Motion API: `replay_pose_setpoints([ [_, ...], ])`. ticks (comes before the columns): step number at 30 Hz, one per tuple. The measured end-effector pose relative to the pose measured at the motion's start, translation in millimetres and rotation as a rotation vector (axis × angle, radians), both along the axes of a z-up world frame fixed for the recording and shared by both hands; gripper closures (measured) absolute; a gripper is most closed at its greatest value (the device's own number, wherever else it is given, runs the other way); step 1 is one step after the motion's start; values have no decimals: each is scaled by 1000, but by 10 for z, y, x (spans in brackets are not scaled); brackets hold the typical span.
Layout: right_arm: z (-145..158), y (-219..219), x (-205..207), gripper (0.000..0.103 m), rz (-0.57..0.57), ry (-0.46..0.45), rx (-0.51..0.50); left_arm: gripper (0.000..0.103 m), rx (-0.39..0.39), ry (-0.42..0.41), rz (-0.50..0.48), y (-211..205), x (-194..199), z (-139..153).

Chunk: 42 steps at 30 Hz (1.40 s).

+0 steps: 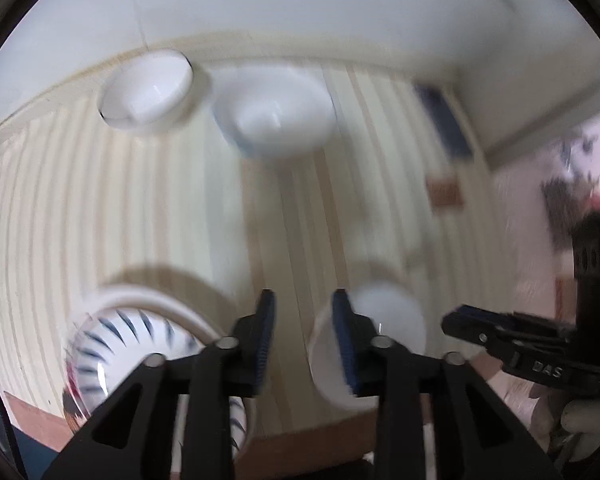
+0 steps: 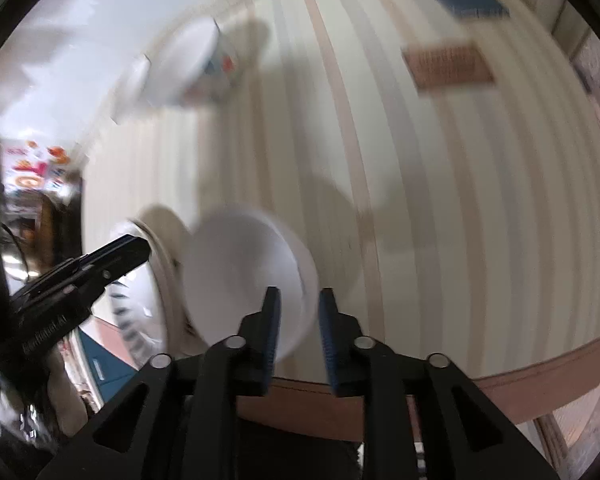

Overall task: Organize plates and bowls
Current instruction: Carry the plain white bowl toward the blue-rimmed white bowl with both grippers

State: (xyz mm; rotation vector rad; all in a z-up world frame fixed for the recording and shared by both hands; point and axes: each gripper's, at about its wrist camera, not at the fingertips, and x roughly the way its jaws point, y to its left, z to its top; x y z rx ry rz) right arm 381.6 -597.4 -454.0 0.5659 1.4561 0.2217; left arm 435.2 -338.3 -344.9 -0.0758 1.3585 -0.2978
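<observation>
**2 grippers open over the striped table**

The left gripper hangs with its jaws parted and nothing between them. Just left of it sits a striped bowl on a plate; just right, a plain white bowl. The right gripper is also parted and empty, beside that white bowl. Far across the striped tablecloth stand 2 more white bowls, near each other.

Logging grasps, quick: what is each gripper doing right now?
Left gripper: open, holding nothing.
Right gripper: open, jaws straddling the white bowl's rim, not clamped.
</observation>
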Motion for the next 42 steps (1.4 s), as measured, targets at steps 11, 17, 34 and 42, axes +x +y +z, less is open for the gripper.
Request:
replay_pose_setpoints([
  [11, -43, 329, 1659, 48, -83, -159, 50, 68, 20, 50, 156, 332, 1333, -562],
  [17, -395, 546, 2194, 77, -92, -100, 9, 82, 40, 66, 115, 210, 1548, -862],
  [34, 97, 580, 1741, 89, -63, -134, -67, 88, 21, 16, 62, 95, 1149, -324],
  [42, 540, 398, 887, 89, -74, -138, -66, 88, -11, 16, -45, -128, 516, 13],
])
